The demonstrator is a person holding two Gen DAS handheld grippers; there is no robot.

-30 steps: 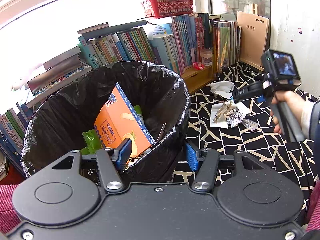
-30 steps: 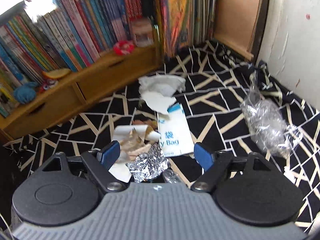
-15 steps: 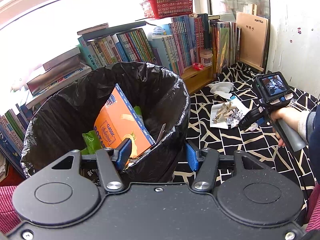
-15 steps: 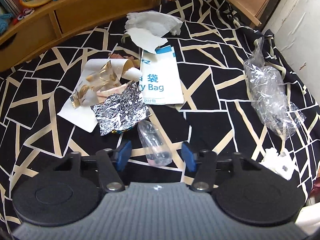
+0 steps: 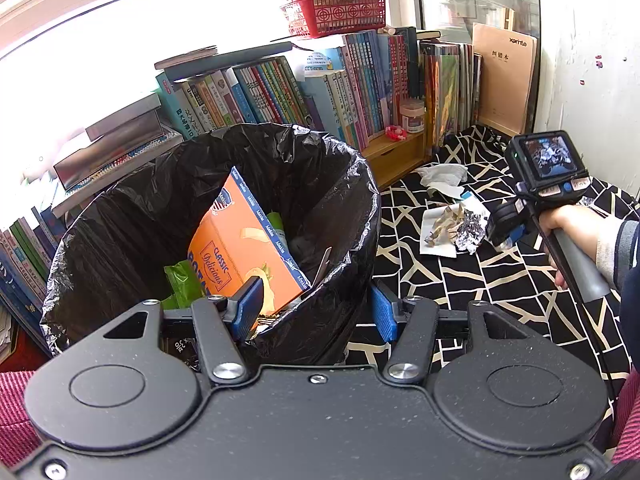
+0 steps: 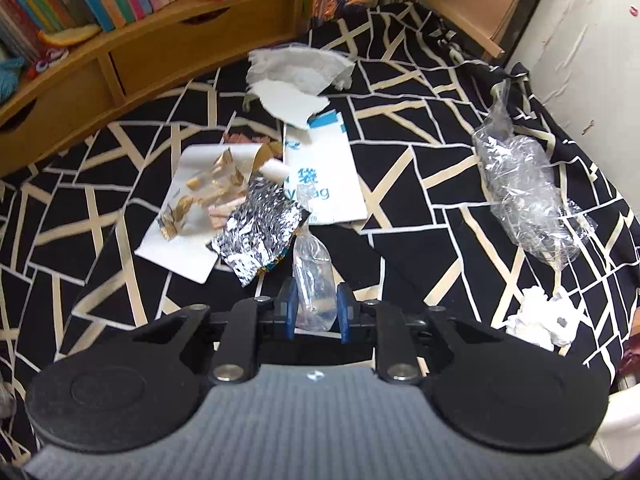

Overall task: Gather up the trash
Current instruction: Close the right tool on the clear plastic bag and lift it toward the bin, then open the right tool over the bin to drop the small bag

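A bin lined with a black bag (image 5: pixel 328 184) fills the left wrist view and holds an orange box (image 5: pixel 236 252) and a green packet. My left gripper (image 5: pixel 315 308) is open, its blue pads standing either side of the bin's near rim. On the black-and-cream cloth my right gripper (image 6: pixel 317 309) is shut on a small clear plastic bag (image 6: pixel 312 268). Just beyond it lie a crumpled foil wrapper (image 6: pixel 260 224), a white sheet with gold scraps (image 6: pixel 192 200) and a white printed bag (image 6: pixel 324 176). A hand (image 5: pixel 568 220) holds the right gripper (image 5: pixel 505 229) beside the foil.
A white tissue (image 6: pixel 296 68) lies further back. A large crumpled clear bag (image 6: pixel 524 196) and a white paper wad (image 6: pixel 540 320) sit at the right, near the wall (image 6: pixel 580 40). A wooden drawer shelf (image 6: pixel 132 60) with books borders the far side.
My right gripper came down over the trash pile and its jaws closed on the small clear plastic bag. The left gripper and the bin have stayed put.
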